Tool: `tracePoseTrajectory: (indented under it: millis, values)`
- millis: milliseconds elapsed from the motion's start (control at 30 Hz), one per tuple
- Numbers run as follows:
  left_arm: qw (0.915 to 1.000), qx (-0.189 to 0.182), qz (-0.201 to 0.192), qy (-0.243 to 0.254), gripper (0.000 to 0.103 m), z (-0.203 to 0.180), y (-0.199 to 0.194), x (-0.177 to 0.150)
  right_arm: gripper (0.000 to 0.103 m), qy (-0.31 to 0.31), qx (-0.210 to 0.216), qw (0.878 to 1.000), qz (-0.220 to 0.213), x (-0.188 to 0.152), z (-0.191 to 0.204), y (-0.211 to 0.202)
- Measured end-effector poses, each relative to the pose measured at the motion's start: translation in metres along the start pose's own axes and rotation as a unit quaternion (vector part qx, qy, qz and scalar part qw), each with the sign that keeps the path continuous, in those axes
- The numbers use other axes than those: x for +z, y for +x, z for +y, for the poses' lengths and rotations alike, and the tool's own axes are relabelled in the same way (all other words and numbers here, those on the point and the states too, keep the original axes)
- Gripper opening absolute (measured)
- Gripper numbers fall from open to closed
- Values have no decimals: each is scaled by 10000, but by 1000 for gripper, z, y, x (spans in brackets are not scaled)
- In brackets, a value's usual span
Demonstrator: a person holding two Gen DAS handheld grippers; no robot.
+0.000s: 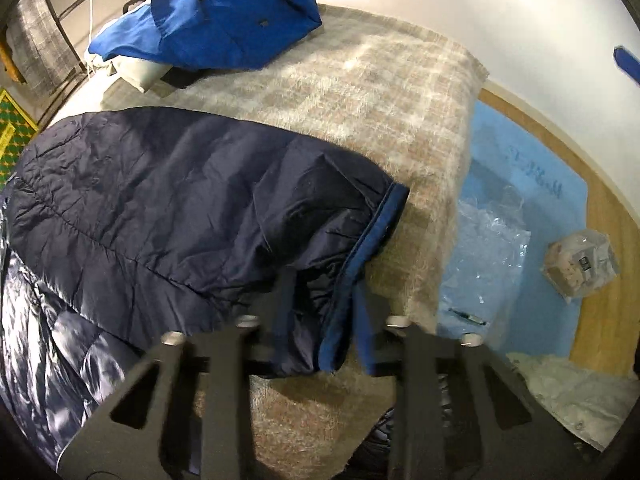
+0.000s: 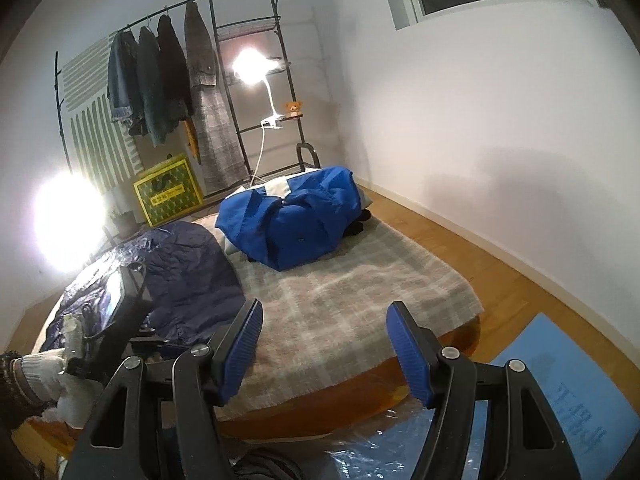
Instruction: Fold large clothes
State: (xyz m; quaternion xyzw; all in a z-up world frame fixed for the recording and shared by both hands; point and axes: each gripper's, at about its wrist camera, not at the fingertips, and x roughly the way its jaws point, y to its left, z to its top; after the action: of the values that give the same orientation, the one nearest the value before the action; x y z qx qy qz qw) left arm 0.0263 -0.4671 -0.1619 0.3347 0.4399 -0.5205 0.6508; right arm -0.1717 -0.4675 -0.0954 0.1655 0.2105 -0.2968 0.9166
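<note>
A dark navy puffer jacket (image 1: 160, 200) lies on the plaid blanket (image 1: 360, 92) of the bed; its sleeve with a blue cuff (image 1: 360, 248) reaches toward me. My left gripper (image 1: 324, 312) has the cuff end between its fingers, with the fingers blurred and still apart. In the right wrist view the jacket (image 2: 180, 272) lies at the left, with the left gripper and gloved hand (image 2: 80, 360) over it. My right gripper (image 2: 324, 348) is open and empty above the bed's near edge.
A bright blue jacket (image 1: 216, 16) is heaped on a pillow at the far end of the bed (image 2: 296, 216). A blue foam mat (image 1: 520, 184) with plastic bags (image 1: 488, 248) lies on the wooden floor. A clothes rack (image 2: 168, 80), lamps and a yellow box (image 2: 168, 192) stand by the wall.
</note>
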Motion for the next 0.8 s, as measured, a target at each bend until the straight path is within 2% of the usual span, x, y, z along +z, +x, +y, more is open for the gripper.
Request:
tracePoseTrajectory:
  millis: [67, 200, 267, 367, 433, 533, 600, 667, 800]
  values:
    - [9997, -175, -36, -190, 7, 8, -3, 4, 67, -14, 15, 10000, 12, -1, 3, 4]
    - [9955, -620, -366, -622, 5, 32, -22, 12, 67, -6, 51, 10000, 84, -3, 6, 12]
    - [9901, -837, -650, -917, 5, 51, -40, 17, 67, -13, 68, 9999, 107, -4, 9, 15]
    - [9795, -956, -1125, -1367, 5, 89, -72, 22, 67, -73, 90, 9998, 138, -3, 15, 20]
    - [9724, -904, -1414, -1619, 5, 112, -91, 21, 67, -103, 140, 9997, 171, -3, 21, 24]
    - [9564, -900, -1858, -2066, 5, 155, -123, 11, 67, -193, 230, 9993, 225, -3, 32, 32]
    - [9475, -702, -2122, -2286, 5, 183, -142, -1, 67, -276, 306, 9988, 265, -4, 42, 40]
    - [9393, -481, -2296, -2502, 4, 209, -157, -15, 67, -355, 413, 9981, 302, -4, 55, 50]
    - [9260, -87, -2401, -2914, 4, 253, -165, -48, 67, -409, 614, 9964, 408, -5, 76, 68]
